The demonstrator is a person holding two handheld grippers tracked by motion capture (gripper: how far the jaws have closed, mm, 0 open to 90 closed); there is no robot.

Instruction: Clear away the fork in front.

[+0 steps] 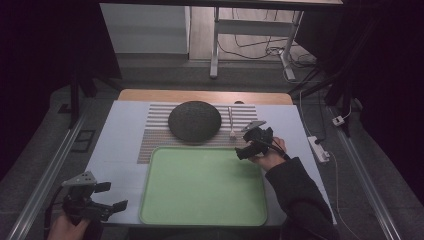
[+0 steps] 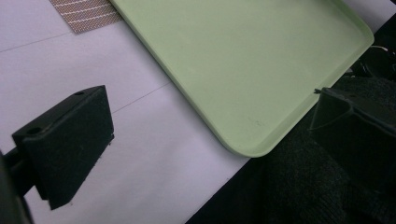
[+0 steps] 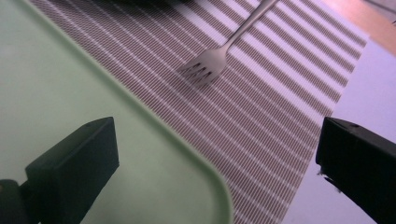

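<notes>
A pale green tray lies on the white table near the front. Behind it a dark round plate rests on a striped placemat, and a silver fork lies to the plate's right, tines toward the tray. My right gripper hovers open over the tray's far right corner, a little short of the fork. My left gripper is open above the table's front left, beside the tray's near left corner. Nothing is held in either one.
A white power strip with a cable lies off the table's right edge. A wooden strip borders the table's far side. Metal rails run along both sides of the table. A desk frame and cables stand beyond.
</notes>
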